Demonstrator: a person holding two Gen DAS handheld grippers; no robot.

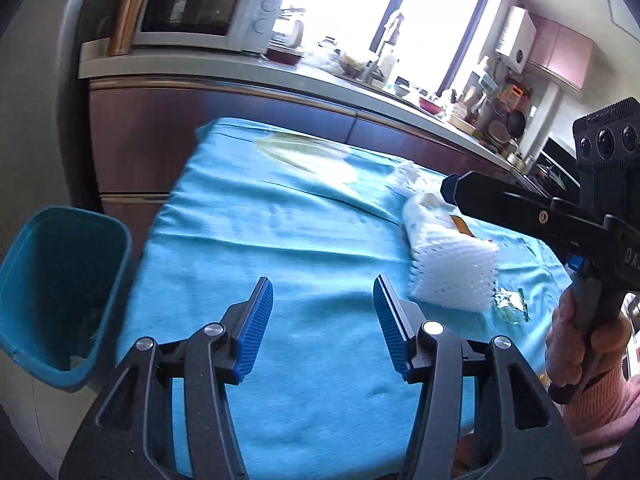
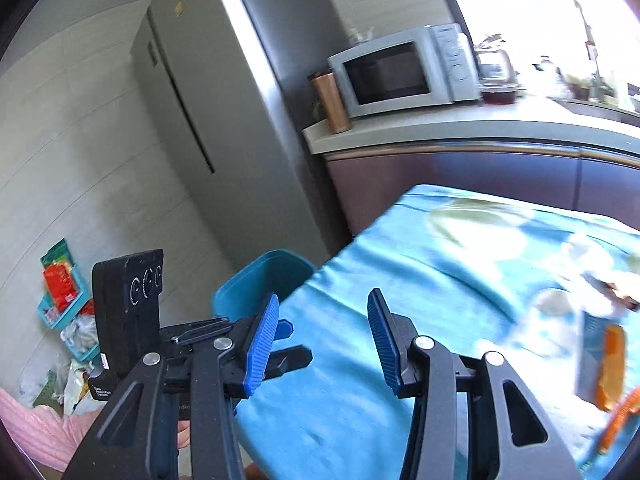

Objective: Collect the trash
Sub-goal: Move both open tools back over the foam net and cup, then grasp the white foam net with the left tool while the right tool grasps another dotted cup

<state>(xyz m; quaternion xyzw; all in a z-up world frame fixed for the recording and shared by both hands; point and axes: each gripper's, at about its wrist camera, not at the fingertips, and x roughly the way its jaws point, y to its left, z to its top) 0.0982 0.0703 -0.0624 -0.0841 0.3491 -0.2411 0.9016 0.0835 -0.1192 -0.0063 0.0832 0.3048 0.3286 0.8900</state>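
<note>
My left gripper (image 1: 324, 320) is open over the blue cloth of the table (image 1: 280, 240), with nothing between its blue pads. A teal trash bin (image 1: 60, 288) stands on the floor off the table's left edge, with some scraps at its bottom. On the cloth to the right lie a white foam net (image 1: 452, 276), a white wrapper (image 1: 424, 208), a crumpled tissue (image 1: 404, 172) and a small green-and-white scrap (image 1: 512, 304). A clear plastic bag (image 1: 308, 156) lies at the far side. My right gripper (image 2: 324, 340) is open and empty over the table's near left part, with the bin (image 2: 264, 280) beyond it.
A kitchen counter (image 1: 240, 72) with a microwave (image 1: 200, 12) and many dishes runs behind the table. A tall fridge (image 2: 192, 100) stands left of it. Orange wrappers (image 2: 612, 364) lie blurred on the cloth at the right. Bags and a small rack (image 2: 68, 308) clutter the floor.
</note>
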